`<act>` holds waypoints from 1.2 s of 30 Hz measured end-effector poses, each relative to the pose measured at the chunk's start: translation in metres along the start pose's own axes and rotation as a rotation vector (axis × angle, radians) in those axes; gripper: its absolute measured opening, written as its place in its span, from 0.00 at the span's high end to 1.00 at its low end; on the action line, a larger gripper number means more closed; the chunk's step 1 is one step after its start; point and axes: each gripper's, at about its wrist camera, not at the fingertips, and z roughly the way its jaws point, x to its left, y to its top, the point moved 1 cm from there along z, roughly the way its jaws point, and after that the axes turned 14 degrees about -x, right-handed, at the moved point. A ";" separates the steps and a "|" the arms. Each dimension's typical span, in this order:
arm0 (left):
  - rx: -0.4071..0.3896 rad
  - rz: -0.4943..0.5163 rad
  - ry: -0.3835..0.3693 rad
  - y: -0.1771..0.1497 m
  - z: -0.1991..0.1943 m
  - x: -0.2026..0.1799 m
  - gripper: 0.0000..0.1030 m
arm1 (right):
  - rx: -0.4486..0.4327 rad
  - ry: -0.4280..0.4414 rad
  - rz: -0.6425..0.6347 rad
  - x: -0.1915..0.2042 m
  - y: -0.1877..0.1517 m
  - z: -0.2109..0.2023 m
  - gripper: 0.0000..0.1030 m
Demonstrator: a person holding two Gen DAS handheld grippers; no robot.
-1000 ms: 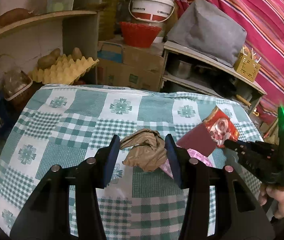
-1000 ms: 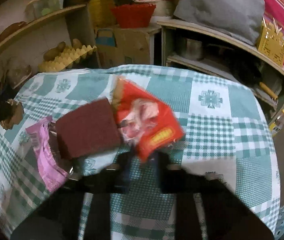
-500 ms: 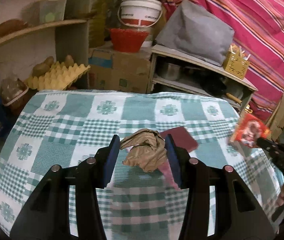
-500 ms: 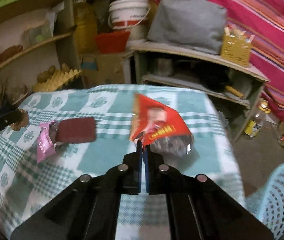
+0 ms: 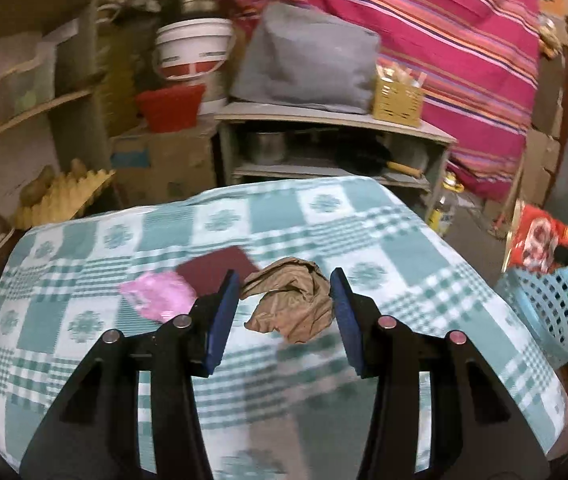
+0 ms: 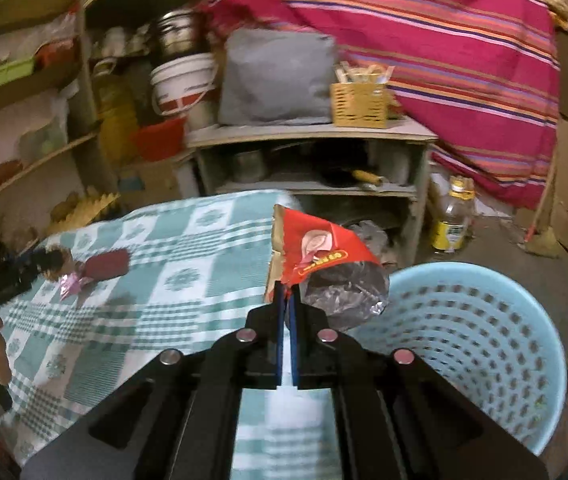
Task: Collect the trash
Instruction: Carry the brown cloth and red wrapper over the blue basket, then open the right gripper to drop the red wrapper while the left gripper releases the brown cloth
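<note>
Both grippers have swung from mid-table toward its right edge. Left wrist view: left gripper (image 5: 284, 300) pinches crumpled brown paper (image 5: 290, 304) above the table (image 5: 404, 248); pink wrapper (image 5: 155, 294) and maroon pad (image 5: 213, 270) lie uncollected near the middle. Right wrist view: right gripper (image 6: 286, 296), jaws pressed together on red snack bag (image 6: 316, 256), holds it beside the blue basket (image 6: 484, 344) rim, likely for dropping.

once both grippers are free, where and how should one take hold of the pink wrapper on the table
Grip the pink wrapper by its crumpled near end, the one away from the maroon pad that its far end touches. Come from above and the near side. It lies low and flat on the tablecloth, so pinching a raised wrinkle probably works better than scraping under an edge.
</note>
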 end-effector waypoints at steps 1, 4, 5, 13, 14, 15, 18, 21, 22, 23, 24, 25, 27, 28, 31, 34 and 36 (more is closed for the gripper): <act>-0.001 0.013 -0.009 0.000 0.000 -0.010 0.56 | -0.005 -0.015 0.005 -0.012 0.000 -0.006 0.98; -0.009 0.030 -0.040 0.000 -0.001 -0.039 0.56 | -0.006 -0.047 0.027 -0.038 -0.002 -0.016 0.98; -0.012 0.033 -0.052 0.001 -0.002 -0.050 0.56 | -0.007 -0.065 0.032 -0.048 -0.002 -0.020 0.98; -0.027 0.047 -0.127 0.004 -0.002 -0.119 0.56 | 0.051 -0.131 0.088 -0.100 -0.014 -0.034 0.98; -0.029 0.051 -0.133 0.004 -0.001 -0.125 0.56 | 0.060 -0.135 0.096 -0.104 -0.015 -0.034 0.98; -0.028 0.054 -0.143 0.004 -0.001 -0.133 0.56 | 0.067 -0.141 0.105 -0.109 -0.016 -0.035 0.97; -0.023 0.069 -0.166 0.002 0.001 -0.151 0.56 | 0.090 -0.149 0.113 -0.117 -0.020 -0.034 0.96; -0.024 0.090 -0.184 0.000 0.001 -0.169 0.56 | 0.116 -0.173 0.104 -0.123 -0.024 -0.034 0.96; -0.023 0.093 -0.190 -0.001 0.001 -0.174 0.56 | 0.120 -0.177 0.105 -0.125 -0.025 -0.035 0.96; -0.024 0.097 -0.197 -0.001 0.001 -0.180 0.56 | 0.122 -0.181 0.107 -0.127 -0.026 -0.035 0.96; -0.024 0.099 -0.202 -0.001 0.001 -0.184 0.56 | 0.128 -0.184 0.112 -0.131 -0.028 -0.035 0.96; -0.023 0.102 -0.208 -0.001 0.000 -0.187 0.56 | 0.135 -0.186 0.114 -0.132 -0.028 -0.034 0.95; -0.022 0.104 -0.218 -0.002 0.001 -0.195 0.56 | 0.142 -0.192 0.119 -0.138 -0.031 -0.035 0.81; -0.020 0.104 -0.227 -0.003 0.001 -0.200 0.56 | 0.142 -0.193 0.123 -0.140 -0.032 -0.036 0.59; -0.014 0.109 -0.242 -0.004 0.003 -0.214 0.56 | 0.139 -0.206 0.128 -0.146 -0.034 -0.038 0.47; -0.010 0.114 -0.257 -0.006 0.006 -0.225 0.56 | 0.121 -0.224 0.131 -0.153 -0.032 -0.043 0.47; -0.009 0.119 -0.276 -0.007 0.006 -0.235 0.56 | 0.105 -0.249 0.128 -0.157 -0.031 -0.047 0.47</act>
